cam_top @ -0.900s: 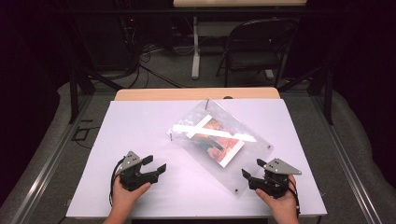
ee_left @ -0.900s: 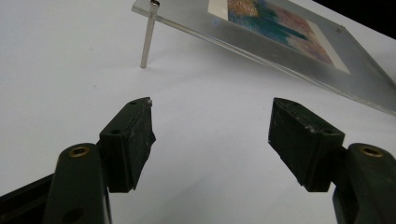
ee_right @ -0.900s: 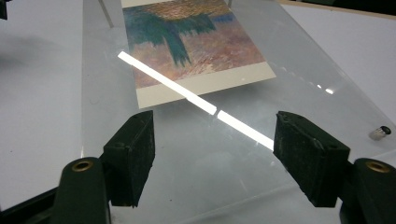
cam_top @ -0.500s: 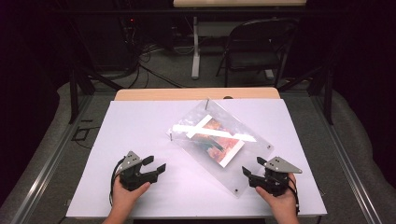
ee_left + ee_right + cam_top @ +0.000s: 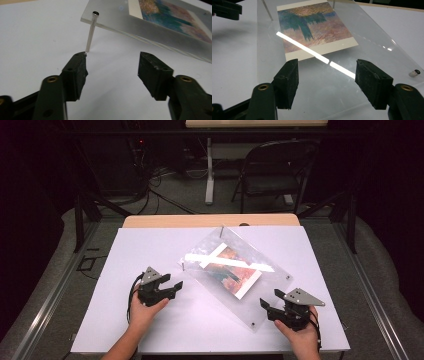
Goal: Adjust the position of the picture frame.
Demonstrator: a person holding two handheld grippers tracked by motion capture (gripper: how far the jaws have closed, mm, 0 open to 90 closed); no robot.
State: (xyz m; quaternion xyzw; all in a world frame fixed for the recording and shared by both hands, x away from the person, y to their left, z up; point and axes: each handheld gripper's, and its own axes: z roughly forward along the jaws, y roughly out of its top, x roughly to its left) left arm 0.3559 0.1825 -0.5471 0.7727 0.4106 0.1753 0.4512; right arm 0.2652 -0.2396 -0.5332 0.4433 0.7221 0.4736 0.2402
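A clear acrylic frame lies skewed on the white table, propped on thin metal pins. A colourful picture card lies in the frame. My left gripper stands open just left of the frame's left corner. In the left gripper view the left gripper has nothing between its jaws, and one pin rises just beyond one fingertip. My right gripper is open at the frame's near corner. In the right gripper view the right gripper hovers over the acrylic, short of the card.
A small metal cap sits at the frame's edge. A wooden strip runs along the table's far side. Beyond it stand a folding chair and cables on the floor. Bare white table lies left and right of the frame.
My left gripper has moved forward and slightly right, closer to the frame's left corner. The right gripper and the frame have kept still.
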